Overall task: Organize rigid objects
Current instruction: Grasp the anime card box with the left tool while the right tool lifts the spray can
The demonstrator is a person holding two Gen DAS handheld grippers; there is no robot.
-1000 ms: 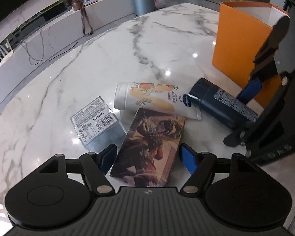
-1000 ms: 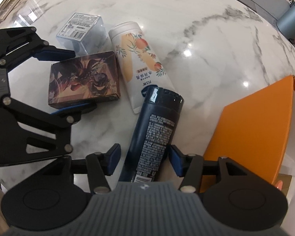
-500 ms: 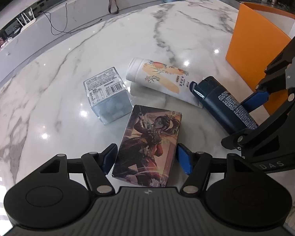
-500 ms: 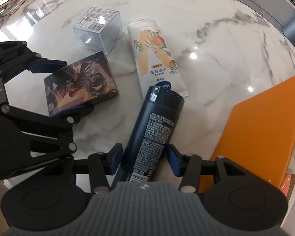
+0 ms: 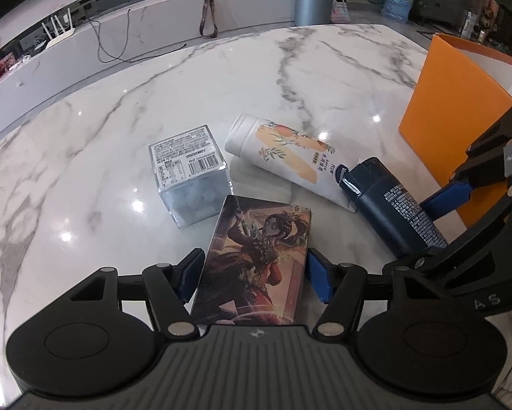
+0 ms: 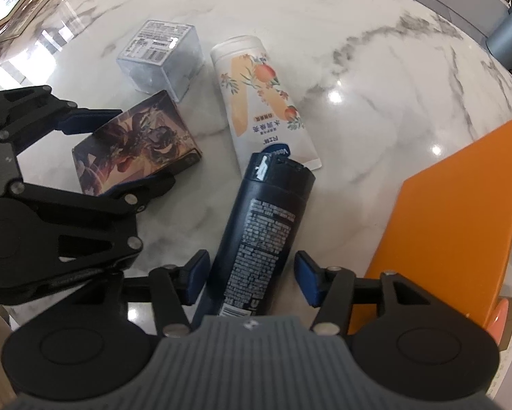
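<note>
Beside the orange box [image 6: 454, 205], on the marble bench [image 5: 221, 85], four things are gathered: a dark blue bottle [image 6: 262, 232], a white tube printed with peaches [image 6: 259, 102], an illustrated card box [image 5: 256, 259] and a clear plastic cube box [image 5: 191, 177]. The dark blue bottle lies nearest the orange box, its long axis running straight along the fingers of the right hand-held gripper [image 6: 252, 280], cap end pointing away and touching the flat end of the white tube. The jaws of this hand-held gripper are held apart on either side of the bottle's base end; the left pad seems close against the bottle and a gap is seen at the right pad, so no clamping is shown.

Farther from the orange box, the card box lies lengthwise between the fingers of the left hand-held gripper [image 5: 254, 275], which is likewise spread, with a blue pad just beside each long edge. Whether the pads touch cannot be told. The clear cube stands just beyond the card box's far corner.

The bottle is judged the right side's piece, being nearer the orange box; a closing across its narrow width is what the coming move would call for.
</note>
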